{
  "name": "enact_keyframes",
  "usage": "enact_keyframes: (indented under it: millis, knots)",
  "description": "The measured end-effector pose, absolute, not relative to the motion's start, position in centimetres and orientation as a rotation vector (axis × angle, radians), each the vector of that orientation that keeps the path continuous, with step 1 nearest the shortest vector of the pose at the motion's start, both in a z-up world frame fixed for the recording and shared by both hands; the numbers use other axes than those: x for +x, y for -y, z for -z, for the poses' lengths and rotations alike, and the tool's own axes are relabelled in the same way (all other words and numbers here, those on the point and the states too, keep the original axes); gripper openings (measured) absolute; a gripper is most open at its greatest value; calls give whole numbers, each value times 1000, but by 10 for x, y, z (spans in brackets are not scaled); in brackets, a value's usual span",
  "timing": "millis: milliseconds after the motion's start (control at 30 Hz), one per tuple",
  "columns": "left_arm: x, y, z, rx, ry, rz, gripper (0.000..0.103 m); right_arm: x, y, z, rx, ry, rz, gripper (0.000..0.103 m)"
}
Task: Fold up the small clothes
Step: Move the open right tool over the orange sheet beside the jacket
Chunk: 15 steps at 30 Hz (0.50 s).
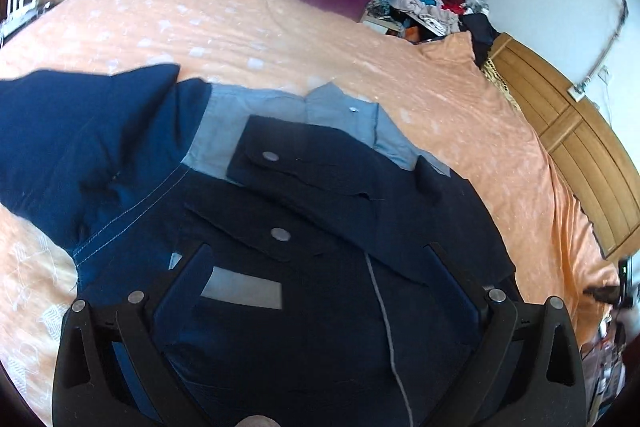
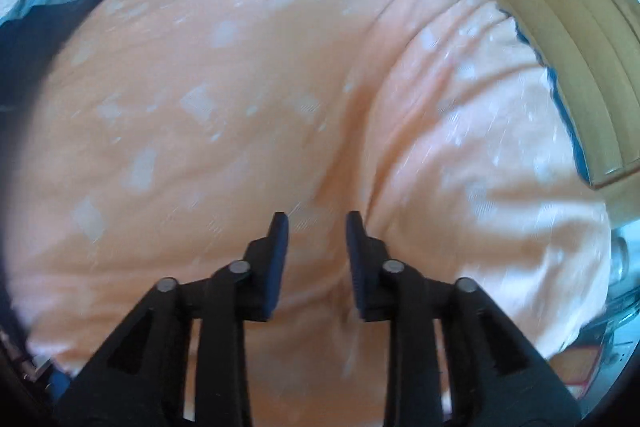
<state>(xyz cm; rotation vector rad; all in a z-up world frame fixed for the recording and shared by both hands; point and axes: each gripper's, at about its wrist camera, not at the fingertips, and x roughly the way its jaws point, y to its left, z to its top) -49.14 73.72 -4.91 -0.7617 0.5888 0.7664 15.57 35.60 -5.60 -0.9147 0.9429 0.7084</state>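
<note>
- The folding looks partway done: the dark navy cloth jacket with a pale blue collar lies spread on the peach patterned bed cover, one sleeve thrown out to the side.
- The left tongs hang spread wide over the jacket's body, gripping nothing.
- The right tongs hover over bare cover, well apart from the jacket, parted and empty.
- Next, I judge, a sleeve or edge must be pinched and folded inward.
- Two metal snaps show on the pocket flaps.

Left gripper fingertips lost against dark jacket; contact not determinable. Jacket cut off at right-wrist frame edge. Bedspread motion-blurred there.
</note>
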Motion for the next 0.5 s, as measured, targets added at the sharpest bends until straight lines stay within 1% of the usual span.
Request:
enact_keyframes:
  millis: [100,133,200,233,267,300,400,433,467,500]
  knots:
    - [-485,-737,43,-744,-594,-763,103,199,-359,83,-888,-983,-671,28]
    - [-483,-737,42,-738,-601,-769,103,219,-355,102,-916,-1008,-612,28]
    - [-484,-739,41,-736,-605,-780,103,244,-336,129,-918,-1116,-526,26]
    - [-485,-739,39,-737,-601,-788,103,252,-326,132,-864,-1142,-536,22]
    - [-488,-739,38,-738,-599,-797,103,258,-319,129,-829,-1149,-524,10]
    - [-492,-741,38,-738,-596,-804,103,261,-316,126,-848,-1136,-481,0]
    - [-507,-745,41,-755,-594,-833,103,261,-306,117,-825,-1126,-456,0]
    - [-511,-746,44,-761,-597,-840,103,248,-309,103,-817,-1071,-479,8]
    - [-513,-747,46,-764,-602,-844,103,236,-312,90,-803,-1025,-521,18]
    - [-515,-747,49,-768,-610,-846,103,219,-315,75,-772,-978,-578,23]
